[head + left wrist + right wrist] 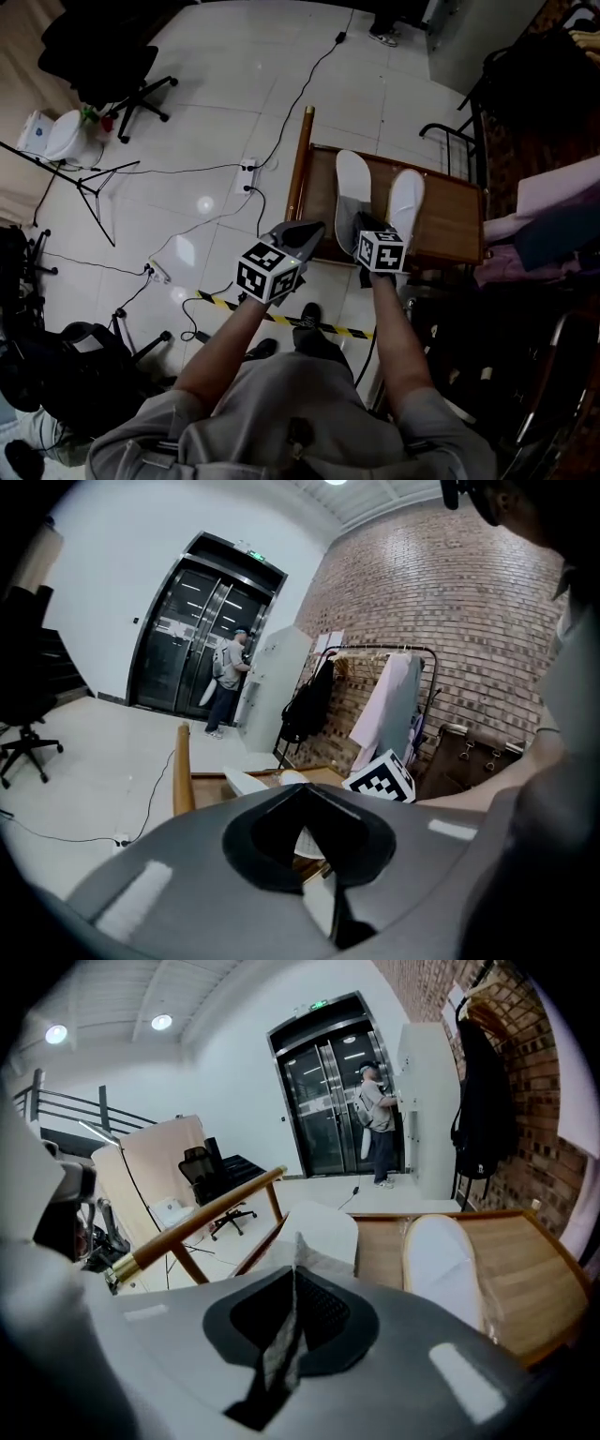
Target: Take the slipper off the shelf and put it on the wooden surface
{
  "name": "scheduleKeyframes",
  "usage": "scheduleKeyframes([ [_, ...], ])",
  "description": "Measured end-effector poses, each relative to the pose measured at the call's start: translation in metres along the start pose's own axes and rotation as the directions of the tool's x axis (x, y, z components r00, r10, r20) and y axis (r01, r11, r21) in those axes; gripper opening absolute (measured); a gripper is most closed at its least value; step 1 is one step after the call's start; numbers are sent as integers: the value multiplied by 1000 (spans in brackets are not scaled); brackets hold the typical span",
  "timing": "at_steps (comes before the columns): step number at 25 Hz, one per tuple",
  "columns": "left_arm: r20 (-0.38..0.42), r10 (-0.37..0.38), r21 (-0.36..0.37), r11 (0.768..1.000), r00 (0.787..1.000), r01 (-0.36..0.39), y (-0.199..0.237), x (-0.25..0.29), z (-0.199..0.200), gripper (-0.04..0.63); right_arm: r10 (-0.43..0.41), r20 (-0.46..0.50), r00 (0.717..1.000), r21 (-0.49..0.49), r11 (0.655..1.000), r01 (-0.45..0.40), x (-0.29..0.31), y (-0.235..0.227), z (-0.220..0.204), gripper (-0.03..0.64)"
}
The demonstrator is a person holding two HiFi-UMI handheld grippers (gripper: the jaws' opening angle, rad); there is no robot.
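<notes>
Two white slippers lie on the wooden surface. My right gripper is at the near end of the left slipper, shut on a thin fold of its grey-white upper. In the right gripper view that fabric runs between the jaws of the right gripper, and the left slipper stretches ahead. The second slipper lies flat just to the right, the same second slipper resting on the wooden surface. My left gripper hovers off the surface's left edge, jaws together and empty; the left gripper points toward the slippers.
A round wooden rail runs along the surface's left side. Cables and a power strip lie on the tiled floor, with striped tape near my feet. An office chair stands far left, a clothes rack right. A person stands by the glass doors.
</notes>
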State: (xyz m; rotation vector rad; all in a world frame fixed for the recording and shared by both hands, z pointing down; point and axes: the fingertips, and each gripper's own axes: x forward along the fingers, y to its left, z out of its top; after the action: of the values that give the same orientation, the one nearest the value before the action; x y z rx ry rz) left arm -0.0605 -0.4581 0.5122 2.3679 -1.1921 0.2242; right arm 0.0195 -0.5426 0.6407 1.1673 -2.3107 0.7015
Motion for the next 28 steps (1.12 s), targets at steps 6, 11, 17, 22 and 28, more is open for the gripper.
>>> scheduleKeyframes([
  [6,-21,48,-9,999,999,-48,13,13,1,3,41,-84,996,8,999,-41,36,-7,-22,9],
  [11,-26,65,-12,998,998,-65,14,7,0,3,129,-104,986,50,991,-124,42,13,-35,95],
  [17,3,68,-1,998,998,-68,17,3,13,3,145,0,989,58,988,-145,17,16,1,167],
  [22,26,12,22,1000,1000,-13,10,2,29,3,132,166,977,70,987,-146,-39,19,50,141],
  [28,37,-105,47,994,994,103,-12,-6,46,3,96,327,940,34,993,-113,-112,44,95,0],
])
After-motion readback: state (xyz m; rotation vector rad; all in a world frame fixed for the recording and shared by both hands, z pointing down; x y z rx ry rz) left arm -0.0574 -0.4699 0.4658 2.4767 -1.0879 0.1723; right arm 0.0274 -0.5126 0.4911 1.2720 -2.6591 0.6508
